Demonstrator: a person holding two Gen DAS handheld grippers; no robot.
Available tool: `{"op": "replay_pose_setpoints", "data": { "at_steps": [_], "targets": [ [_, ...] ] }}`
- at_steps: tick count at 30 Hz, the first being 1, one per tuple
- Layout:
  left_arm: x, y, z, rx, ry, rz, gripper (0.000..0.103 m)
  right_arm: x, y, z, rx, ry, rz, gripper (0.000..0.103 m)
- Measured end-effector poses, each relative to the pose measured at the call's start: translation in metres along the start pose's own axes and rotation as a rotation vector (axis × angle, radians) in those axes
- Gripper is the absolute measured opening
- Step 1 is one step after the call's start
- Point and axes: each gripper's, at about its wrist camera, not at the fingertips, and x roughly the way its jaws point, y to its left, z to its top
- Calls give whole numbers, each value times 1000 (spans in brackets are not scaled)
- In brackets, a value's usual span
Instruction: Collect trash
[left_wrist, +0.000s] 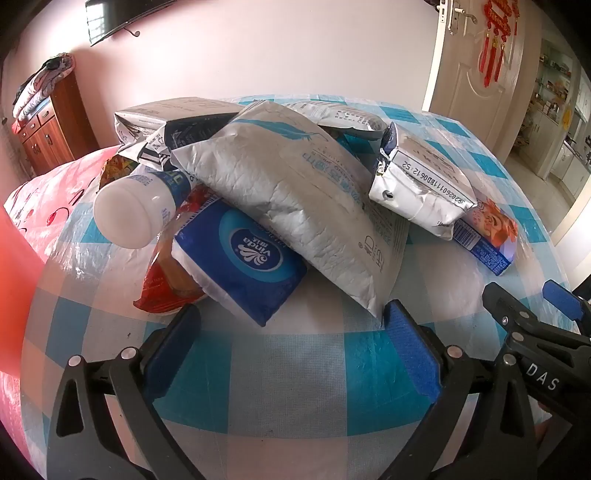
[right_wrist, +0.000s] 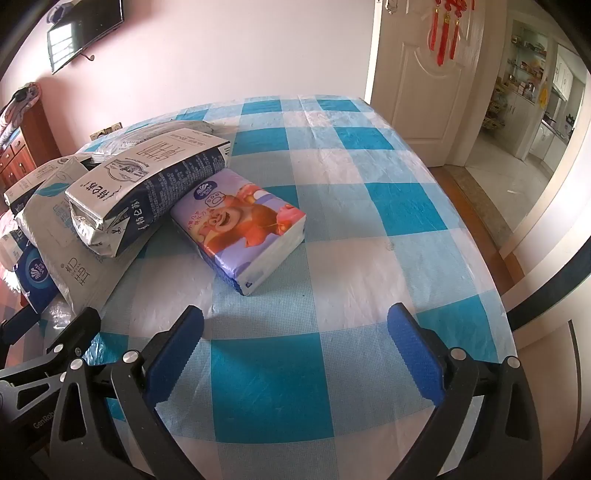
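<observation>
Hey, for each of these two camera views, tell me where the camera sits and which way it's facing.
Left wrist: sits on the left gripper, angled down at the trash pile, chiefly the grey pouch; its own open fingers show, and the right gripper at the right edge.
Right wrist: sits on the right gripper, angled down at the checked tablecloth and the bear tissue pack; open fingers show.
Shared: pouch, bear pack, door.

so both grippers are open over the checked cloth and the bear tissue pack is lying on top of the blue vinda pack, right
Not quite. The bear tissue pack lies flat on the checked cloth, apart from the blue Vinda pack, as the right wrist view shows. Both grippers are open.
</observation>
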Motion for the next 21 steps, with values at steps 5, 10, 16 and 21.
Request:
{"op": "replay_pose_setpoints", "data": {
  "at_steps": [5,10,16,21],
  "targets": [
    [0,-1,0,1,4,2,99,0,0,1,0,7,-1,98],
    [-5,-3,-5,5,9,-1,99,0,0,1,-3,18,-3,98],
    [-13,1,-17,24,17,-21,99,-12,-3,-15,-19,15,13,98],
    [-25,8,-29,10,19,-44,99,-34,-8,-32,-15,-9,58,98]
  ]
}}
